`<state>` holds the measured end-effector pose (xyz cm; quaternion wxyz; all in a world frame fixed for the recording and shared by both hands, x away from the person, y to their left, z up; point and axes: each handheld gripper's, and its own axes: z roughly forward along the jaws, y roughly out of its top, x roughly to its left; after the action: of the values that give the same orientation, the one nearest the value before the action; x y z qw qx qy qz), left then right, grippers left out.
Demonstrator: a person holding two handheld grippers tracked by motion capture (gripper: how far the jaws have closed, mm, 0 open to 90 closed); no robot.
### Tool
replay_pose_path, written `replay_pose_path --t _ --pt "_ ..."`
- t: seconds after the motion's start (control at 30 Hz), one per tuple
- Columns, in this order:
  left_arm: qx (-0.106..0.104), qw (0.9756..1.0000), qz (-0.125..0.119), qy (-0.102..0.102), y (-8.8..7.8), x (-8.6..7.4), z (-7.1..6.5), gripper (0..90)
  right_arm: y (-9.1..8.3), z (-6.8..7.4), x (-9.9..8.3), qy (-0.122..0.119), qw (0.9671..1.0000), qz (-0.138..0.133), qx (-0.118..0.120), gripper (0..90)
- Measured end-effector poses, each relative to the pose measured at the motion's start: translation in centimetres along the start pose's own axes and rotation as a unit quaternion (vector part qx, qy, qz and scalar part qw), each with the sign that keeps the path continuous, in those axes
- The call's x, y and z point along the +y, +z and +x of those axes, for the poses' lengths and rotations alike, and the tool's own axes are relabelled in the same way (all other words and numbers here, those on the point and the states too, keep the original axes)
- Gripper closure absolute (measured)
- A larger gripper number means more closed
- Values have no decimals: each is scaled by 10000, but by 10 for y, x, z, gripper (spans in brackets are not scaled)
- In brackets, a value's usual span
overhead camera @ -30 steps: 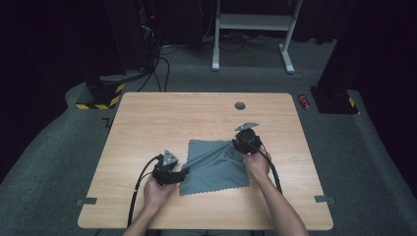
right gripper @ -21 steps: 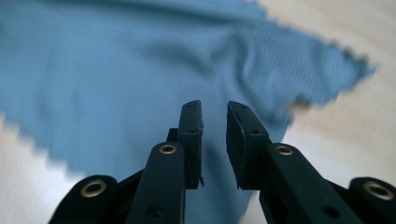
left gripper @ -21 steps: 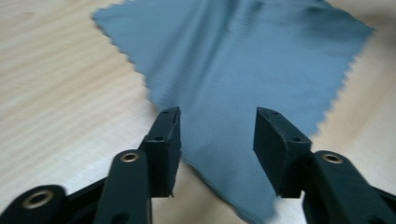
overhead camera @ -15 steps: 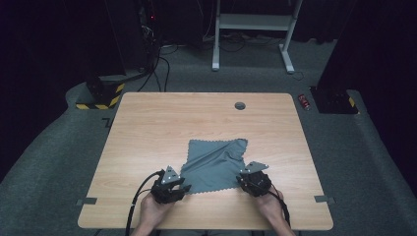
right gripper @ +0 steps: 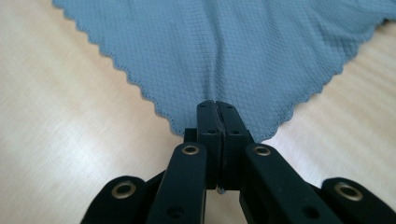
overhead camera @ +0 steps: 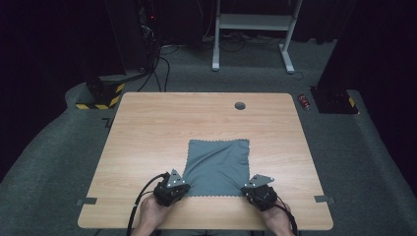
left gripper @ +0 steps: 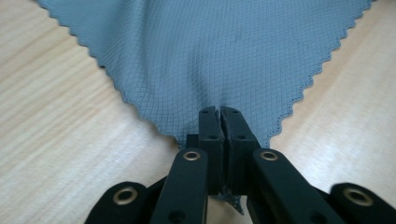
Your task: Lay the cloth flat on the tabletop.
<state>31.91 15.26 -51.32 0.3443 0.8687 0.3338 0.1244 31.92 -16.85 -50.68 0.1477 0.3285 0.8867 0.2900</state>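
Note:
A grey cloth with a zigzag edge lies flat and square on the wooden table. My left gripper is at its near left corner; its jaws have just been closing and are shut on that corner. In the left gripper view the gripper pinches the cloth, which puckers at the tips. My right gripper is at the near right corner, and its jaws have also just been closing. The right gripper view has the gripper shut on the cloth corner.
A round cable hole sits near the table's far edge. Strips of tape mark the front corners. Beyond the table are a white desk frame, a yellow-black striped base and a small red thing on the floor.
My right gripper came from the cloth's far right side back to its near right corner. The left gripper drew back a little. The cloth went from skewed to flat and square.

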Motion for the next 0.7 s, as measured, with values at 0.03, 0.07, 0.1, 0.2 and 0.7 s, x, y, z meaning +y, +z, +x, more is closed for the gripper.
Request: replay_pose_path --t 0.03,0.07,0.1,0.2,0.7 --pt "-68 10000 34 -13 -1 0 -1 882 -2 2 -2 -21 10000 17 10 888" --pt "-93 9999 53 4 -1 0 -2 882 -3 4 -3 -55 10000 41 23 888" --pt "-183 9998 77 -20 -2 0 -3 882 -5 5 -3 -62 9999 80 29 888" --pt "-411 9990 -21 -196 -5 0 0 796 -8 7 -4 -147 9998 118 56 866" --pt "758 9933 -221 -848 34 59 72 562 24 -50 31 868 9933 -695 -308 728"
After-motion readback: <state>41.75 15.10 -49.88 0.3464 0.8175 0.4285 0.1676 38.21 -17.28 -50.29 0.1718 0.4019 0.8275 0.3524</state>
